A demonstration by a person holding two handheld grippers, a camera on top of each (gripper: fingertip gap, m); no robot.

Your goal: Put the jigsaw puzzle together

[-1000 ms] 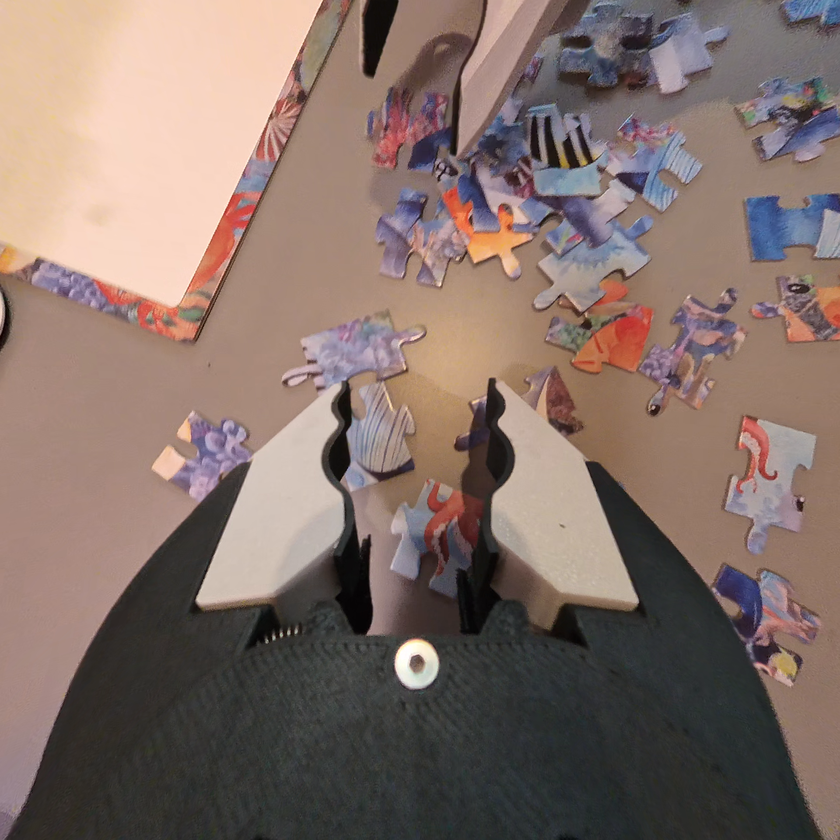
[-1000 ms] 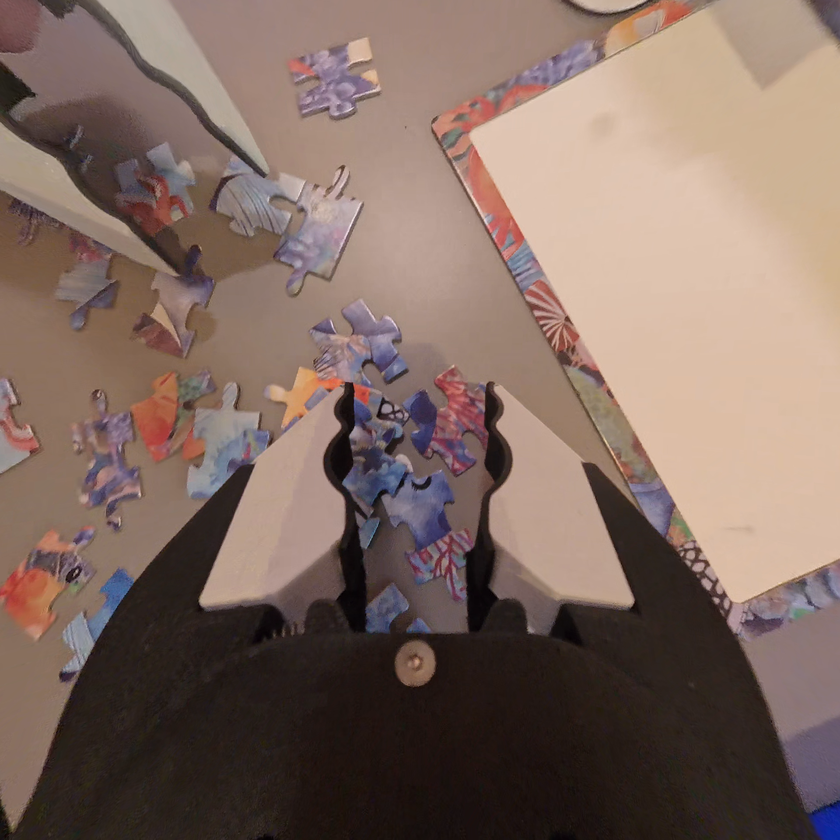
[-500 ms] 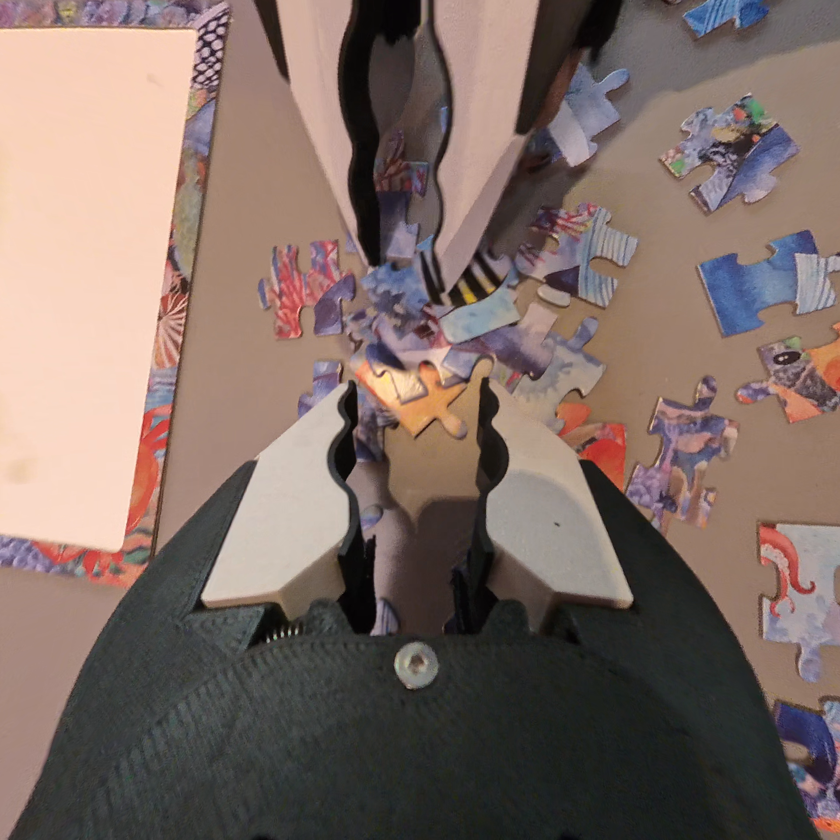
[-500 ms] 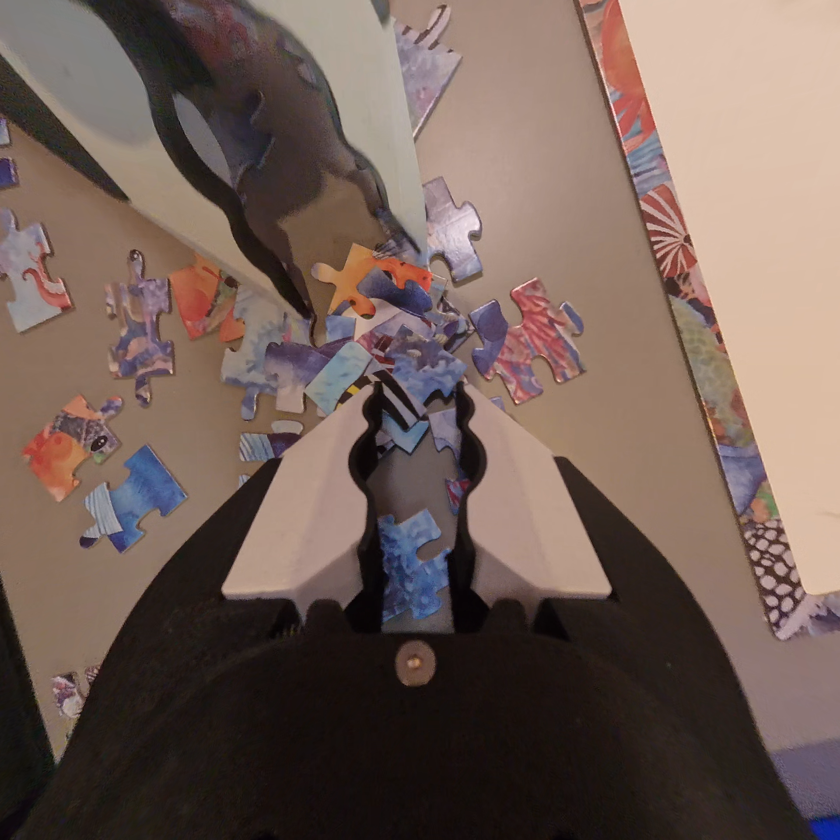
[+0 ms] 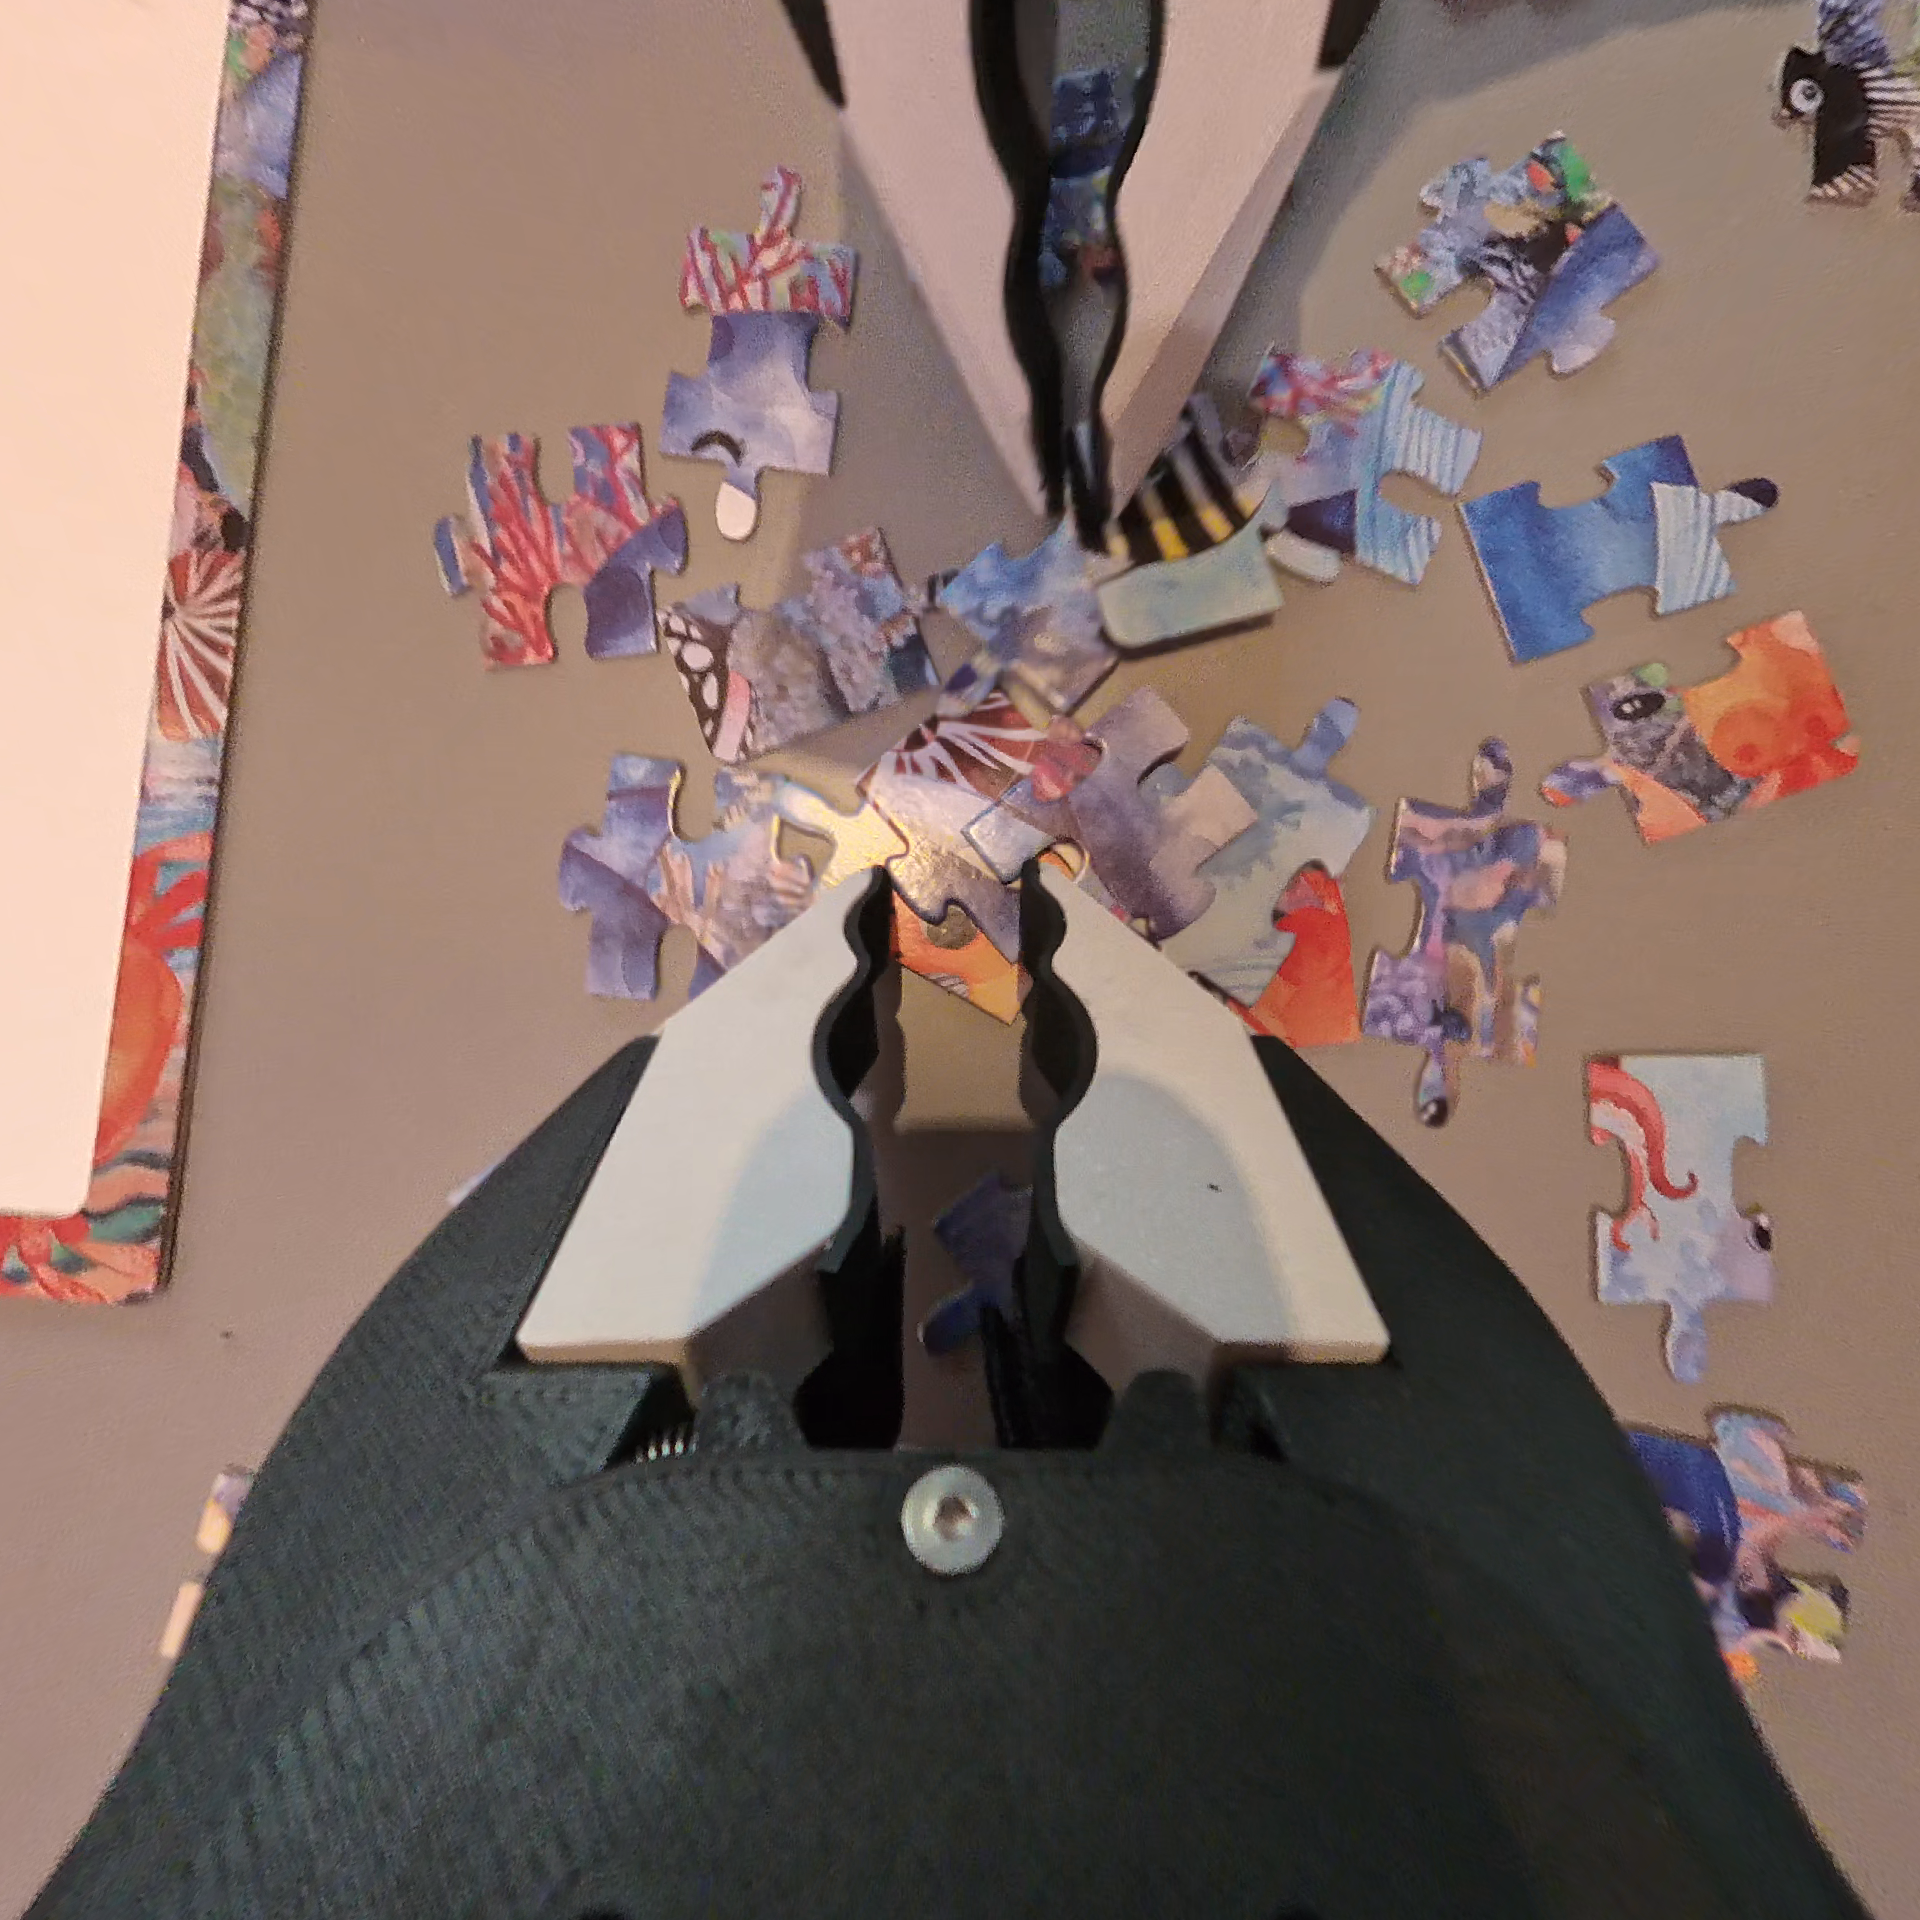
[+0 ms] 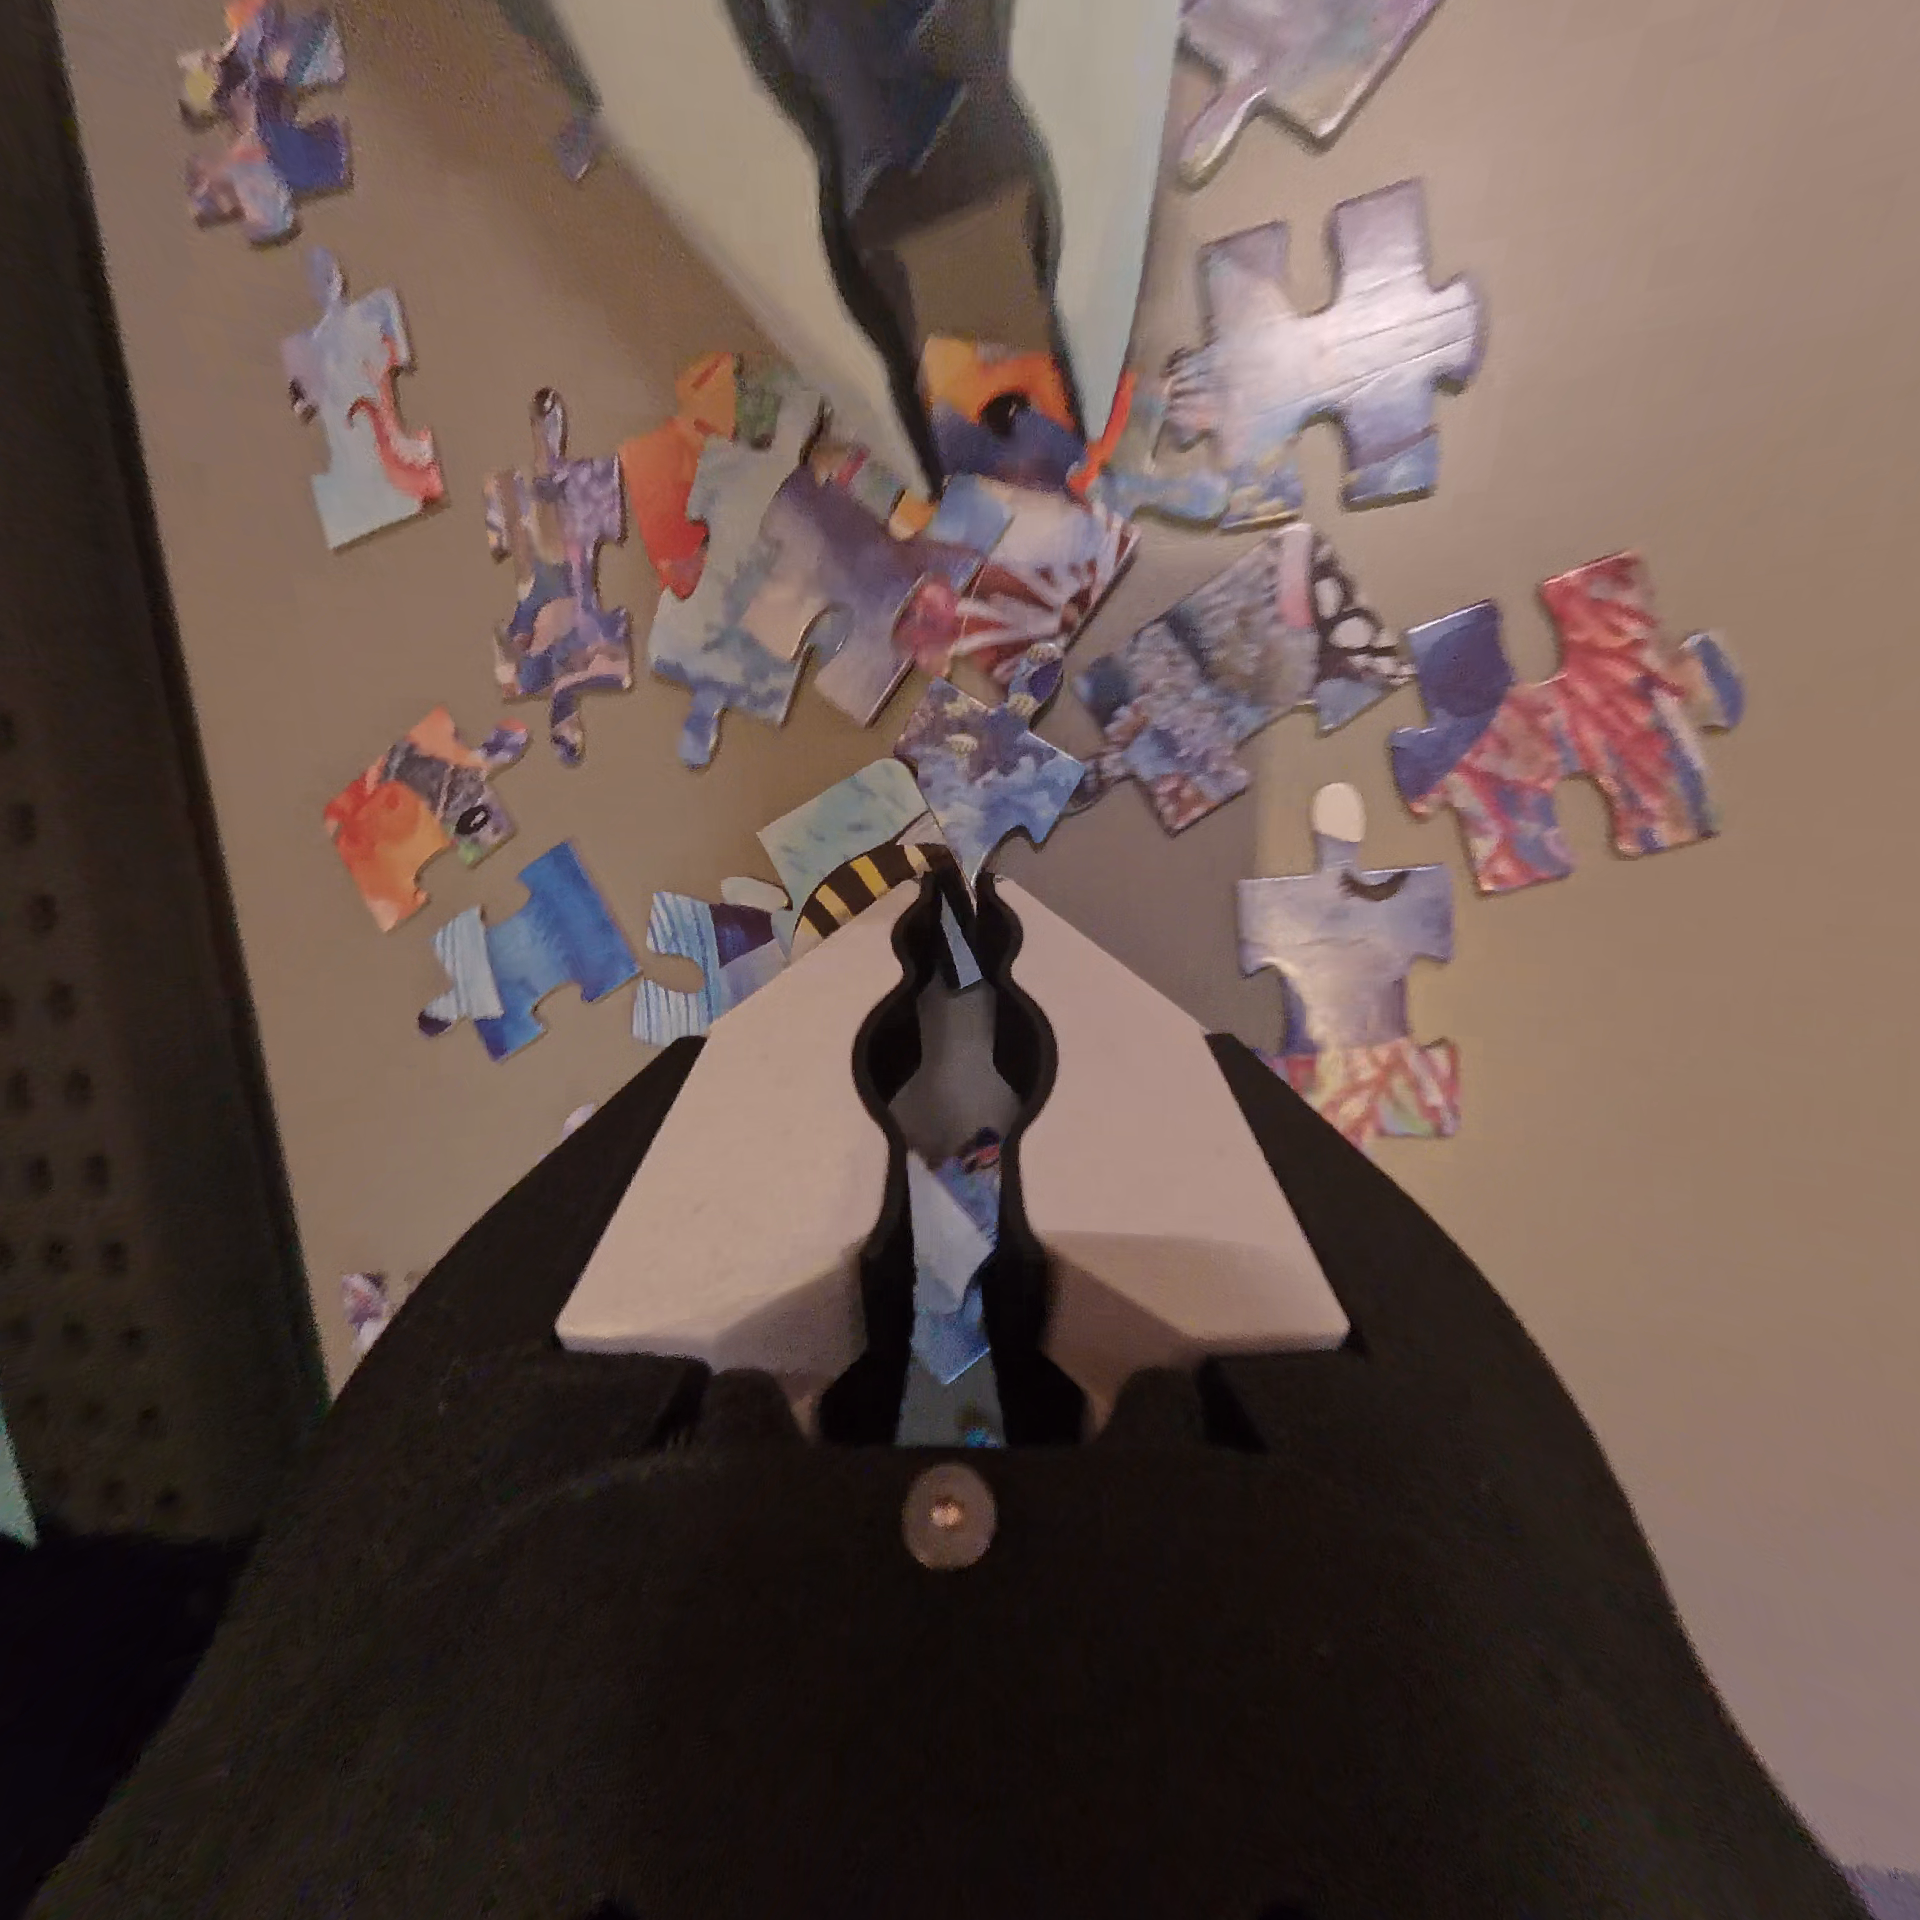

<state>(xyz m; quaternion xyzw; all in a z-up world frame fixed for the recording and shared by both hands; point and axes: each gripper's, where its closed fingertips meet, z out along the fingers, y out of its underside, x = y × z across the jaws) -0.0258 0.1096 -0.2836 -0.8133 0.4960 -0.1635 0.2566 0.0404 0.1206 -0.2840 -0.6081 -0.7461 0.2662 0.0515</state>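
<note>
Now: puzzle frame point(image 5: 213, 727) lies far left of the striped piece point(image 5: 1184, 520), flat on the table point(image 5: 416, 1091). Its printed sea-life border surrounds a plain pale inner field, and its long edge runs up the left wrist view. Table is tan and matt. In the right wrist view a dark perforated panel point(image 6: 104, 935) stands along its edge, well left of the striped piece. Red coral piece point(image 5: 551, 561) sits between the frame and the striped piece, apart from both. Heap of overlapping pieces point(image 5: 1039, 758) begins just left of and below the striped piece, touching it. Left gripper point(image 5: 956, 883) hangs over the near side of the heap, below the striped piece. Its jaws stand moderately apart with nothing between them and an orange piece point(image 5: 956, 961) shows under the tips. Right gripper point(image 6: 961, 894) faces it from the far side. Its jaws are drawn to a narrow slit, tips pinching a thin sliver point(image 6: 954, 940) at the edge of the striped piece; whether the sliver belongs to that piece I cannot tell. The striped piece's long axis runs roughly across the left wrist view, banded end toward the right gripper's tips. Blue piece point(image 5: 1590, 551) lies just right of it, flat, long axis also across.
</note>
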